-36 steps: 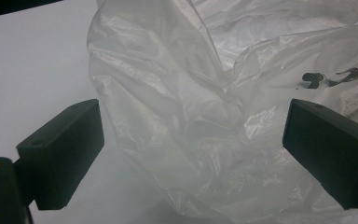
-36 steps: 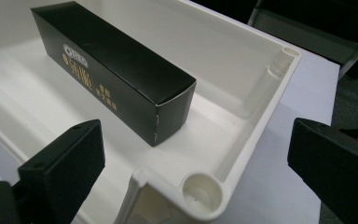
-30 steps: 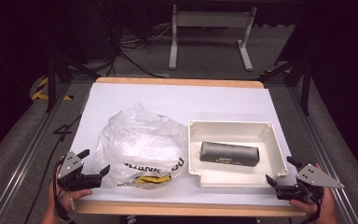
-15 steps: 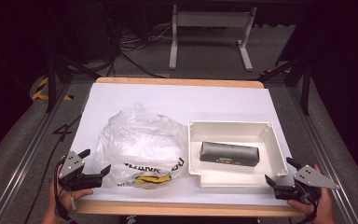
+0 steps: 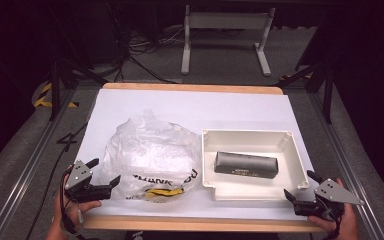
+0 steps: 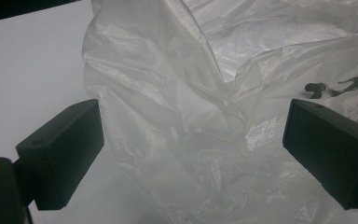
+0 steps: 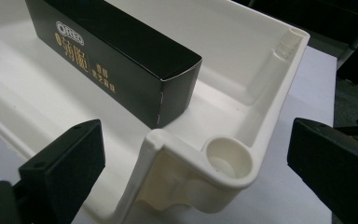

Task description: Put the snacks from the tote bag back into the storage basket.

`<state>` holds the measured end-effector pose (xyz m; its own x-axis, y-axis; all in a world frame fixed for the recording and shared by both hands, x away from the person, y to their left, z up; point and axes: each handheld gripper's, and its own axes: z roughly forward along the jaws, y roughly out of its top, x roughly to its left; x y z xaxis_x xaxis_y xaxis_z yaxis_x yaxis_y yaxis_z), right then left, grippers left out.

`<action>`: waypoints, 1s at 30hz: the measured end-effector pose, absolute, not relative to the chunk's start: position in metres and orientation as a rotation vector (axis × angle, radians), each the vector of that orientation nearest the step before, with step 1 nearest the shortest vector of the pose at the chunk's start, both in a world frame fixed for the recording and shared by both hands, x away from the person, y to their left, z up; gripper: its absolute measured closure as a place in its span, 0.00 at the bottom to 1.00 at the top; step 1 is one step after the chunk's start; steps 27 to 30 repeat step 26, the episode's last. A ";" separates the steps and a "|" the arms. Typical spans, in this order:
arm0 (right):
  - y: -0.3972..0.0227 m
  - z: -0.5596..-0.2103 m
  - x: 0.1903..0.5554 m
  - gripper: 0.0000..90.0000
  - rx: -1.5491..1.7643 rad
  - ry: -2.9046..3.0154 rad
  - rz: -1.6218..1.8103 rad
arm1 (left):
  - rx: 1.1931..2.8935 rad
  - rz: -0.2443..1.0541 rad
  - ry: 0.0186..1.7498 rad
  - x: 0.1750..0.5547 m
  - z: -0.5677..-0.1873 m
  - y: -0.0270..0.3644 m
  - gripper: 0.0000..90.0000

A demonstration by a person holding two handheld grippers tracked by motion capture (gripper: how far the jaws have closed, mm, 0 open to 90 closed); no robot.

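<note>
A crumpled clear plastic bag [image 5: 152, 157] with black and yellow print lies left of centre on the white table. My left gripper [image 5: 105, 172] stands open at the bag's near-left edge; the bag's folds [image 6: 200, 107] lie between its jaws. A white plastic tray [image 5: 252, 190] holds a long black box [image 5: 246, 163] with gold lettering. My right gripper [image 5: 300, 185] is open at the tray's near-right corner; that corner [image 7: 223, 161] sits between the jaws, with the black box [image 7: 116, 51] just beyond.
The white sheet [image 5: 190, 107] covers a wooden-edged table. Dark floor, cables and a grey metal stand [image 5: 225, 40] lie beyond the far edge. Metal rails run along both sides of the table.
My right gripper has drifted slightly nearer the front edge at the tray's corner. The left gripper, bag, tray and box stay where they were.
</note>
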<state>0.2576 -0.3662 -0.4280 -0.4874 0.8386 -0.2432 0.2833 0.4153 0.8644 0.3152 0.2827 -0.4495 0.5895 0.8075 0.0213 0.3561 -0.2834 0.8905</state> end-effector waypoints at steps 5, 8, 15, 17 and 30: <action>-0.367 -0.429 0.257 0.05 0.949 1.983 1.026 | 1.876 0.606 0.935 0.315 -0.449 0.282 0.07; -0.367 -0.428 0.256 0.05 0.949 1.980 1.028 | 1.872 0.603 0.939 0.316 -0.449 0.282 0.07; -0.366 -0.429 0.257 0.05 0.942 1.981 1.021 | 1.877 0.610 0.939 0.317 -0.449 0.282 0.07; -0.367 -0.429 0.256 0.05 0.940 1.981 1.028 | 1.878 0.610 0.940 0.317 -0.449 0.282 0.07; -0.365 -0.429 0.256 0.05 0.938 1.982 1.031 | 1.880 0.609 0.944 0.315 -0.449 0.282 0.07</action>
